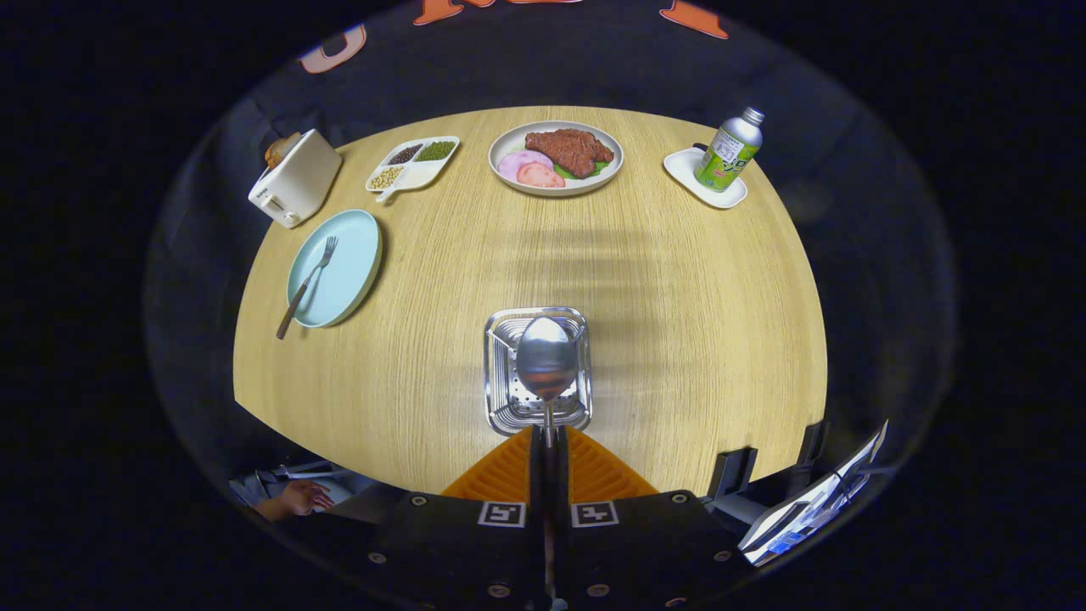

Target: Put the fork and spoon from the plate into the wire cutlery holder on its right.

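Spoon (545, 367) clamped by its handle in hand-held gripper (548, 441), bowl held above wire holder (496, 406) | step: spoon drop-off | next: lowering, release required | fork (307, 284) left on plate (348, 263)

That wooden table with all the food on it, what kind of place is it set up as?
Probably a staged dining table in a booth: a plate of meat, a toaster, and the tongs shut on a spoon above the wire cutlery holder.

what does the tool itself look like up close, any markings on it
The tool has two ribbed, wedge-shaped fingers meeting in a narrow seam. Behind them sits a dark, flat body with round screw heads and two square black-and-white tag markers, one beside each side of the seam.
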`<state>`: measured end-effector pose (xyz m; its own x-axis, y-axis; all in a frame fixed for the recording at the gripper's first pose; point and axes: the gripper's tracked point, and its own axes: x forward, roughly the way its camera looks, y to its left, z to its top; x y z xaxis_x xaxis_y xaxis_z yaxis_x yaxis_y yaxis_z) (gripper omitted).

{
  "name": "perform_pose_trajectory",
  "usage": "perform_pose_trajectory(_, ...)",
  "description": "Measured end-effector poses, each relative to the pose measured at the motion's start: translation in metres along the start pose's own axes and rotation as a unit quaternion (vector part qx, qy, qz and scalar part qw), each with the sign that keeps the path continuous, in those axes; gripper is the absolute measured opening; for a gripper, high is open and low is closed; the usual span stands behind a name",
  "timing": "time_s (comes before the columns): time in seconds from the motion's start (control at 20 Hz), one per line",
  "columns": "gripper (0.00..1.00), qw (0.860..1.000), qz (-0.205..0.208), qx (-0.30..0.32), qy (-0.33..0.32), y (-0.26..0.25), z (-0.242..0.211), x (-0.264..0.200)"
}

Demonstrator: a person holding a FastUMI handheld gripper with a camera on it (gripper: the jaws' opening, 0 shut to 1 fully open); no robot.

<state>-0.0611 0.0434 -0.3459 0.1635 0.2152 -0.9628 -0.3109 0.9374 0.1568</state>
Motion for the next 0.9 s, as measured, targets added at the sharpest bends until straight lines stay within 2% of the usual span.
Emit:
perform_pose_trajectory(0.2, 0.07, 1.0, 0.0, 0.015, 0.006, -0.003, 0.003, 0.012)
perform_pose_trajectory(0.35, 0.13, 1.0, -0.02, 0.018, -0.012, -0.015, 0.015, 0.012)
perform_pose_trajectory(0.45, 0.17, 0.999, -0.013, 0.031, -0.03, -0.013, 0.023, 0.016)
perform_pose_trajectory(0.6, 0.18, 0.995, -0.004, 0.044, -0.091, -0.011, 0.048, 0.005)
perform_pose_trajectory(0.75, 0.23, 0.982, 0.003, 0.052, -0.182, -0.007, 0.085, -0.018)
perform_pose_trajectory(0.9, 0.38, 0.96, 0.015, 0.054, -0.276, 0.002, 0.119, -0.054)
